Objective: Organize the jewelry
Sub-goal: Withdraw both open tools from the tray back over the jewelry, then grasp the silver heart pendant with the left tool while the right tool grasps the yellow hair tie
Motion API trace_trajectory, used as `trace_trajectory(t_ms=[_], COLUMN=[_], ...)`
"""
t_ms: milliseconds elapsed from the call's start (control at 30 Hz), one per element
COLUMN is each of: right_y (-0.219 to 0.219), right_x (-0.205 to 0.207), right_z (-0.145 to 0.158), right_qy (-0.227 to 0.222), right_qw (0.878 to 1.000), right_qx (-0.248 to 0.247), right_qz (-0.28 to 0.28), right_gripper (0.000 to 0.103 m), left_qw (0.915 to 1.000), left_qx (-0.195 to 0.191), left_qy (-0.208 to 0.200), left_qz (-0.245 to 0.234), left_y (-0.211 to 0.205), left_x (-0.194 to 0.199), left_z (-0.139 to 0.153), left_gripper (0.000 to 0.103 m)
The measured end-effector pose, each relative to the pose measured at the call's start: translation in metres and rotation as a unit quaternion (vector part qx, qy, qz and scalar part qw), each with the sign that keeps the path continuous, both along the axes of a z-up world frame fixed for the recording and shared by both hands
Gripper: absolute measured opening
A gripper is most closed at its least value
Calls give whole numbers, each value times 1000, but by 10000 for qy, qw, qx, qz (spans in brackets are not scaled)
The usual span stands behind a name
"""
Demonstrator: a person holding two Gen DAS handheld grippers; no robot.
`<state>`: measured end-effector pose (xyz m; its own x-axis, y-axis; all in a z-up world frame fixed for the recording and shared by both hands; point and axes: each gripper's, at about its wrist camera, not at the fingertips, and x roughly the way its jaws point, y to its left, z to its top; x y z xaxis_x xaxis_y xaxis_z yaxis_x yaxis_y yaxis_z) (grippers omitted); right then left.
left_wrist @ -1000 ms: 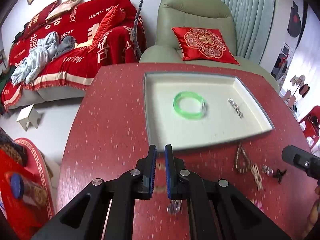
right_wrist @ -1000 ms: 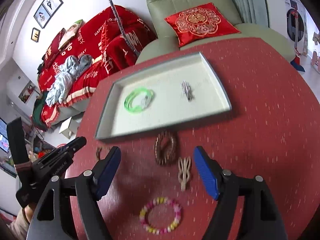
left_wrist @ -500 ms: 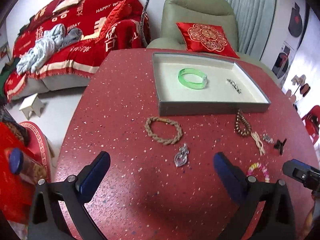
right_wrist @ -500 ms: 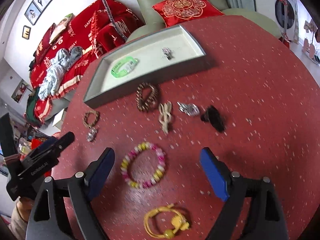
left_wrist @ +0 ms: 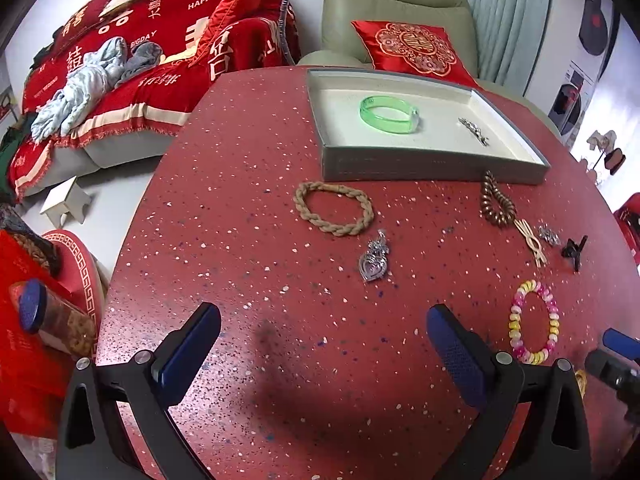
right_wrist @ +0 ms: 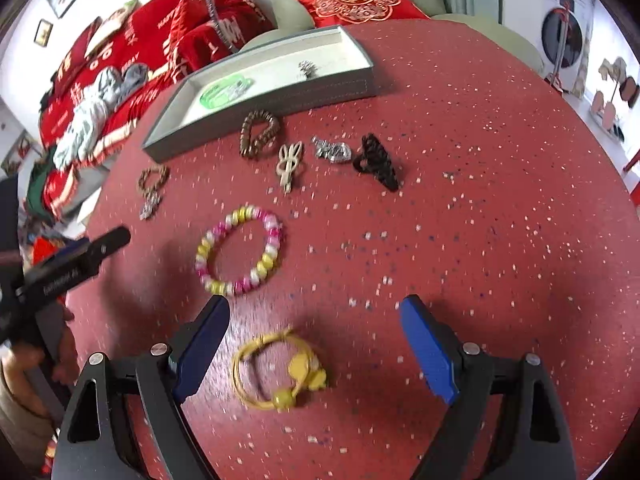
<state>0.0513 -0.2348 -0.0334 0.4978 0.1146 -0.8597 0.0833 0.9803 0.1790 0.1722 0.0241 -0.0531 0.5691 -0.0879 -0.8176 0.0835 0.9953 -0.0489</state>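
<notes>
Left wrist view: left gripper is hovering over bare red table, jaws spread wide, holding nothing. Silver heart pendant and braided rope bracelet are lying just ahead, likely next targets. Grey tray is sitting at the far side, already holding the green bangle and a silver clip, so it's the collection point.

Right wrist view: right gripper is pointing steeply down, jaws wide open and empty, bracketing the yellow cord bracelet without touching it; looks like a pre-grasp. Beaded bracelet, black claw clip and brown spiral hair tie are waiting loose outside the tray.
</notes>
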Motion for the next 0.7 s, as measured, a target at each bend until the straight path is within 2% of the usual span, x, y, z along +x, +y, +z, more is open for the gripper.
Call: trace_trajectory(t_ms=[367, 433, 600, 700], right_y=[3, 3, 11, 18], right_x=[-22, -24, -24, -25], right_z=[-5, -7, -11, -13], right_qy=[80, 103, 103, 91], right_qw=[9994, 9994, 9981, 9965], right_qx=[-312, -330, -582, -791], right_qz=[94, 89, 147, 235], right_gripper=[88, 84, 62, 59], left_qw=[9999, 9999, 9995, 9992], left_qx=[120, 116, 129, 207], left_qy=[-1, -13, -59, -49], left_qz=[-79, -126, -286, -352], left_y=[-7, -9, -17, -23], left_x=[-5, -3, -1, 3], left_z=[2, 1, 1, 0], left_gripper=[103, 103, 103, 103])
